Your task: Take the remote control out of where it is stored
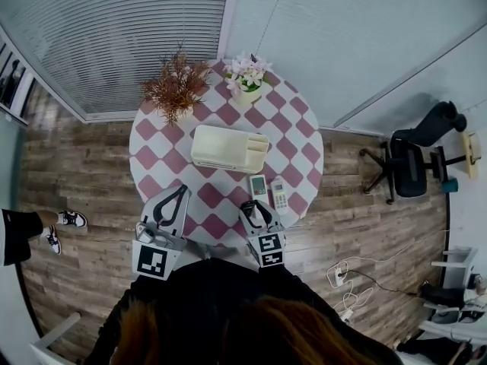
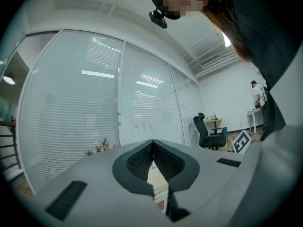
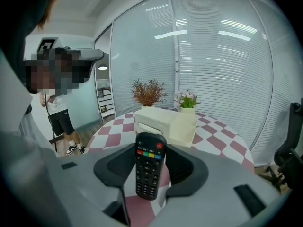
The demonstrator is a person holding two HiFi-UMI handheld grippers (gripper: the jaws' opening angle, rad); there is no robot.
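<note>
I count three remotes: one black remote (image 3: 150,167), two white remotes (image 1: 259,186). One cream organiser box (image 1: 228,149). One round checked table (image 1: 300,139). Two plants: dried bunch (image 1: 176,88), flower pot (image 1: 246,80). One office chair (image 1: 411,166). My claws, two: left claw (image 1: 183,191), right claw (image 1: 255,210).

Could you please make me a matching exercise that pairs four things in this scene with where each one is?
Things:
1. black remote
2. cream organizer
3. dried plant
4. two white remotes

Places:
A. flat on the table, just beyond the right gripper
B. far table edge, left of the flowers
C. gripped in the right gripper
D. table's middle

Pairs: 1-C; 2-D; 3-B; 4-A
</note>
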